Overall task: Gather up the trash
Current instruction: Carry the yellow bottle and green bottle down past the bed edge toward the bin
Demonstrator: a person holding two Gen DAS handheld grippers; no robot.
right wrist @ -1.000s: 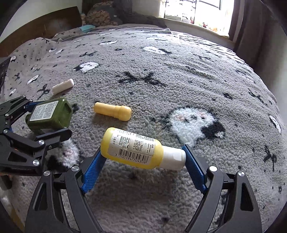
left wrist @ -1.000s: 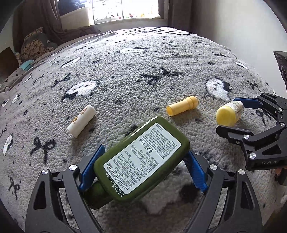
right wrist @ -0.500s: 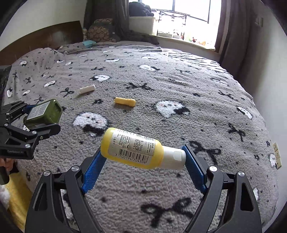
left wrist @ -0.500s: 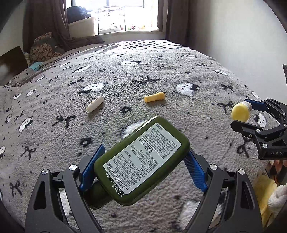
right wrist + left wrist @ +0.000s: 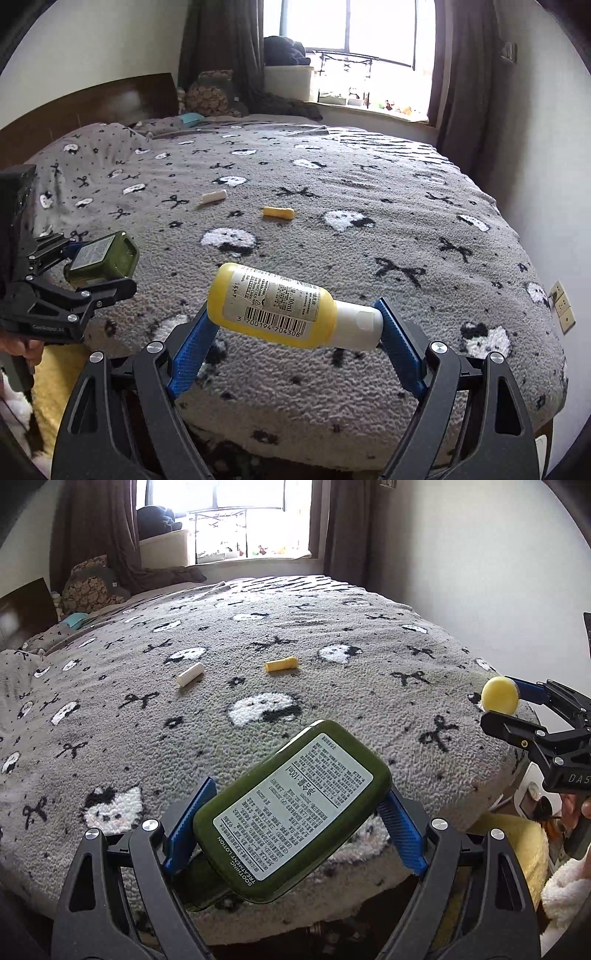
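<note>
My left gripper is shut on a dark green lotion bottle with a white label, held above the near edge of the bed. It also shows in the right wrist view. My right gripper is shut on a small yellow bottle with a white cap, held crosswise; its yellow base shows in the left wrist view. A white tube and a yellow tube lie on the grey blanket, far ahead of both grippers.
The bed's front edge lies just below both grippers. A wooden headboard and pillows stand at the far left, a window with curtains at the back. A yellow cloth lies below the bed edge. A wall is on the right.
Both grippers have lifted and pulled back from the bed with their bottles still held. The two tubes on the blanket now look much farther away.
</note>
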